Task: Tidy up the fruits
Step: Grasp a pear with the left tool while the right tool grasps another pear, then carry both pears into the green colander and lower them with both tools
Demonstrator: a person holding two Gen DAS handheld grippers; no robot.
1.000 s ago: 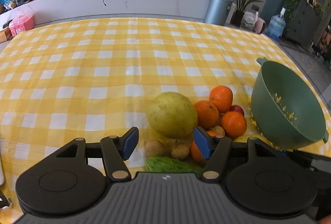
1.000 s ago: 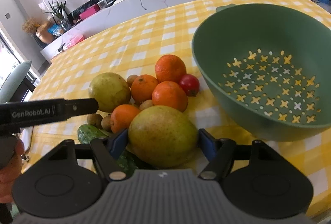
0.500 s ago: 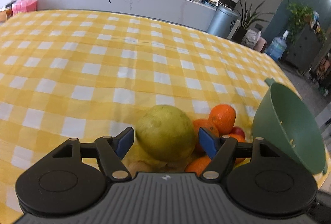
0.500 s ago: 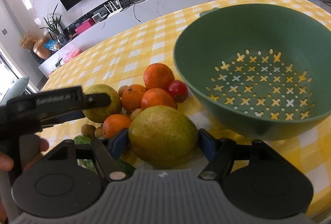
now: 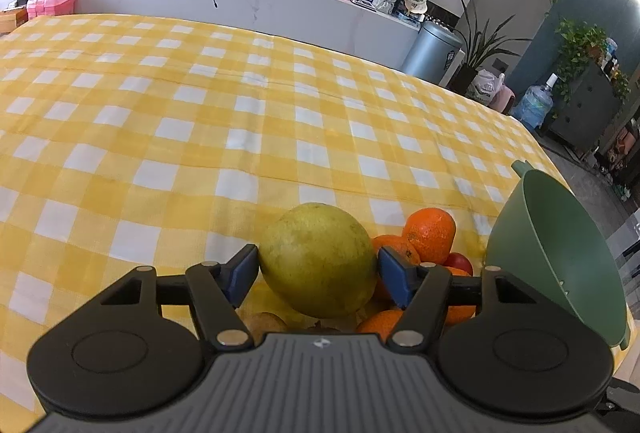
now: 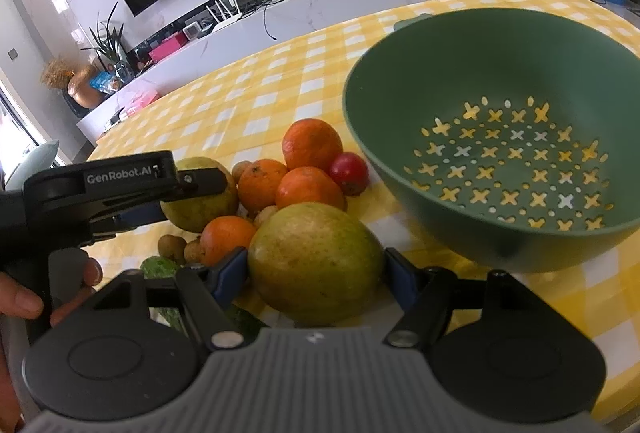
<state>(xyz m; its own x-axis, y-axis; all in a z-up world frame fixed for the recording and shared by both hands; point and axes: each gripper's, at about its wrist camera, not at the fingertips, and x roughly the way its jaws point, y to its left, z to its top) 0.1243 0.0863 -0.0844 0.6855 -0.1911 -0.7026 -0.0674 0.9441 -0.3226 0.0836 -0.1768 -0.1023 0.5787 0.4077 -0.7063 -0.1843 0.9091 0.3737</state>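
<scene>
Since a second ago the left gripper (image 5: 318, 269) has dropped toward the fruit pile, so the large round yellow-green fruit (image 5: 318, 260) that lay ahead of its blue pads now sits between them at lower centre of the left wrist view. Its jaws are closing on that fruit, and both pads look to be touching its sides. The right gripper (image 6: 316, 269) has kept its place and stays clamped on a second yellow-green fruit with a reddish blush (image 6: 316, 263) at lower centre of the right wrist view, pads pressed against both sides.

The remaining fruit lies heaped on the yellow-and-white checked tablecloth (image 5: 200, 137): several oranges (image 6: 312, 143), a small red fruit (image 6: 349, 172), a few small brown round fruits (image 6: 172, 248) and a bumpy dark green vegetable (image 6: 158, 267) at lower left. Just right of the heap stands the green plastic colander bowl with cross-shaped holes (image 6: 380, 137), tilted toward the camera in the right wrist view. A person's hand (image 6: 24, 297) grips the left gripper's handle at the left edge.
</scene>
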